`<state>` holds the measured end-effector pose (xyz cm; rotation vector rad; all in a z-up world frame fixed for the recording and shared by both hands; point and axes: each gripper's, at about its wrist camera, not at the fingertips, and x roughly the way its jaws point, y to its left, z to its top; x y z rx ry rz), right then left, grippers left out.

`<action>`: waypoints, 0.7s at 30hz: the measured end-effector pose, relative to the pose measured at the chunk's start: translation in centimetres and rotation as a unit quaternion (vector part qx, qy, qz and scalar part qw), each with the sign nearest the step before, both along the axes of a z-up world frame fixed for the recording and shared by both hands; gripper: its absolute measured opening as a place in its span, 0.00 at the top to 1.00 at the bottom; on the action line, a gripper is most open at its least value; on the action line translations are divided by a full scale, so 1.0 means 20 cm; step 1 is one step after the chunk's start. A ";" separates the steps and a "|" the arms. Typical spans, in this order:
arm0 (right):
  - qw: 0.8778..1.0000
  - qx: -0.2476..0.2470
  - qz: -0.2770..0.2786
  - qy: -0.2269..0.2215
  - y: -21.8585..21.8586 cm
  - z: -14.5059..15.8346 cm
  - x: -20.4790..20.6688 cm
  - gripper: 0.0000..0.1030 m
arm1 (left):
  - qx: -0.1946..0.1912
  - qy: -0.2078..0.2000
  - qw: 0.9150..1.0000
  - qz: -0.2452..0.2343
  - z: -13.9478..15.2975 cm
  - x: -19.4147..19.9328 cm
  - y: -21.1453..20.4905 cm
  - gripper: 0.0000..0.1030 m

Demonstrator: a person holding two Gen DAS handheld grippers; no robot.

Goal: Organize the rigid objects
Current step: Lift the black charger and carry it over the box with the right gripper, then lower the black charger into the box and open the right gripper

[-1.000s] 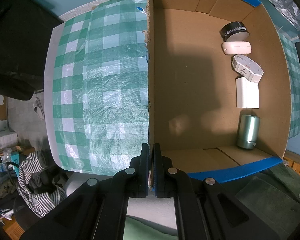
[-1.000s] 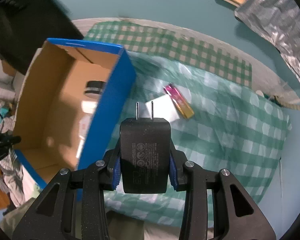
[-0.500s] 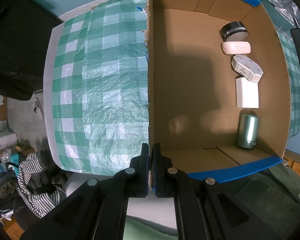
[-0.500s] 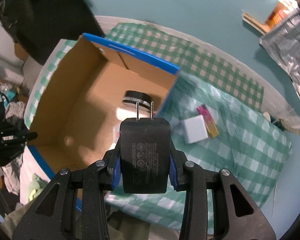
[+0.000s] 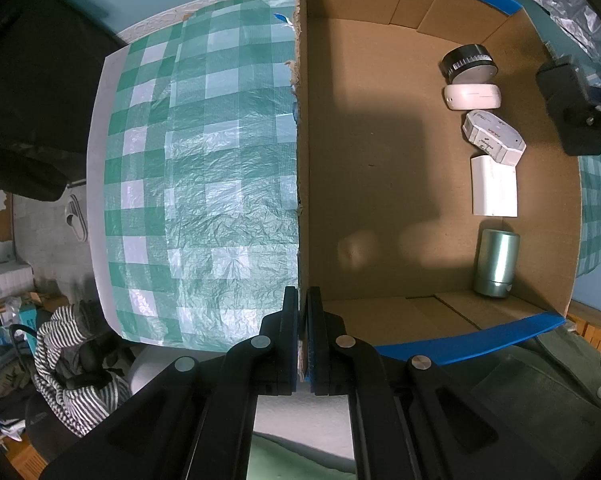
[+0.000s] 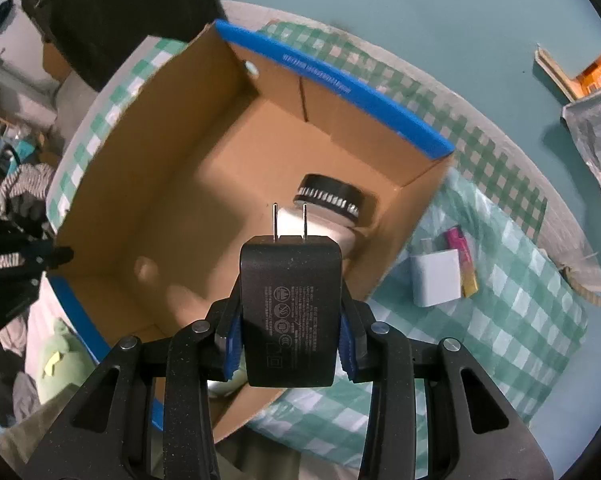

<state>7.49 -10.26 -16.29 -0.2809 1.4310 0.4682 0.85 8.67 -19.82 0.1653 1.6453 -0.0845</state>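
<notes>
Holding a black charger above the open box

You are gripping a black two-pin wall charger (image 6: 290, 312) between the blue pads of your right gripper (image 6: 288, 340), prongs pointing away from the camera, and it is hanging over the right side of the brown cardboard box with blue outer edges (image 6: 172, 184). Your left gripper (image 5: 303, 320) is clamped tight on the box's left wall, jaws nearly touching with only the cardboard edge between them. Inside, along the right wall, a black round lidded jar (image 5: 468, 64), a white oval case (image 5: 472, 96), a white octagonal box (image 5: 494, 138), a white flat block (image 5: 494, 186) and a pale green metal cylinder (image 5: 496, 262) are lying in a row. Outside on the green checked tablecloth (image 6: 520, 320) a white square adapter (image 6: 436, 278) and a pink-and-gold bar (image 6: 462, 262) are sitting together
</notes>
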 end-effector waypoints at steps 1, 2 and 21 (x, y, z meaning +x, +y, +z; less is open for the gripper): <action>1.000 -0.002 0.001 0.002 0.00 -0.01 0.00 0.64 | 0.000 0.000 1.000 0.001 0.00 0.00 0.00 0.96; 1.000 -0.004 0.001 0.005 0.01 -0.03 -0.01 0.64 | -0.001 0.000 1.000 0.001 0.00 0.00 0.00 0.96; 1.000 0.004 -0.018 -0.001 -0.05 -0.05 0.01 0.64 | -0.001 0.000 1.000 -0.002 0.00 -0.01 0.00 0.96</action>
